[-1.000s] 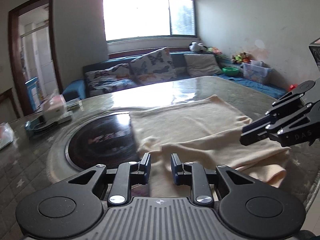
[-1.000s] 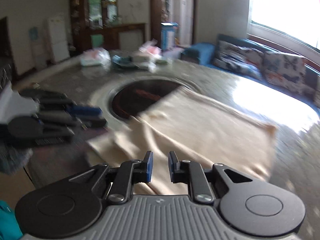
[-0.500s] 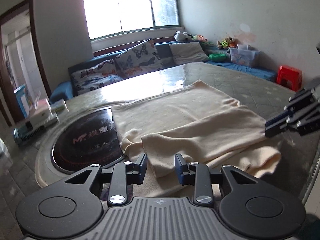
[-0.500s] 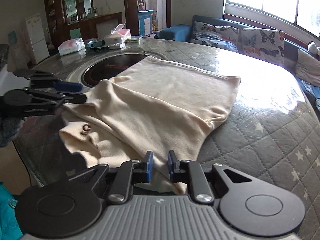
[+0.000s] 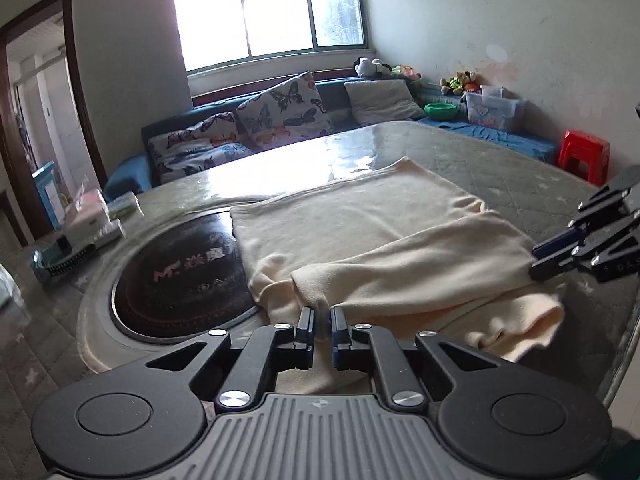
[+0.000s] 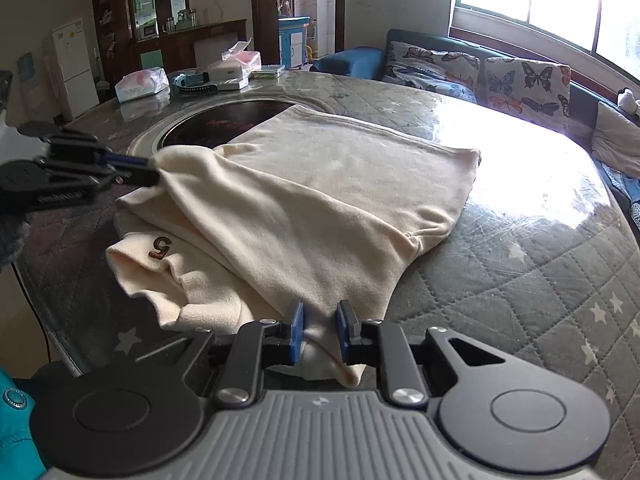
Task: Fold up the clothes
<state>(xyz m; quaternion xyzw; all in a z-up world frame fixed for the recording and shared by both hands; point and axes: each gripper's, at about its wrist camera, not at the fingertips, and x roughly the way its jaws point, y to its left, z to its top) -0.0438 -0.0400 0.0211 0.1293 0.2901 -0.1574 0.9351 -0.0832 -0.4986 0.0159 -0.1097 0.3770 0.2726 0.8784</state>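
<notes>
A cream garment (image 5: 380,248) lies on the quilted table (image 6: 520,280), its near part folded over into a second layer. In the left wrist view my left gripper (image 5: 322,316) is closing its jaws, and a corner of that top layer sits pinched between them. The right wrist view shows the same gripper (image 6: 154,170) at the left, with the cloth drawn taut to its tips. My right gripper (image 6: 320,328) is shut on a bunched bit of the garment's (image 6: 320,200) near edge. It appears at the right of the left wrist view (image 5: 534,262), gripping the layer's other corner.
A dark round inset plate (image 5: 180,280) lies under the garment's far left. Tissue packs and boxes (image 6: 142,82) stand at the table's far side. A sofa with butterfly cushions (image 5: 280,112) and a red stool (image 5: 584,156) are beyond. The table's edge runs just below both grippers.
The left jaws have narrowed onto the folded corner. The right gripper has come down to the garment's near edge and stopped there. The top layer now stretches between both grippers.
</notes>
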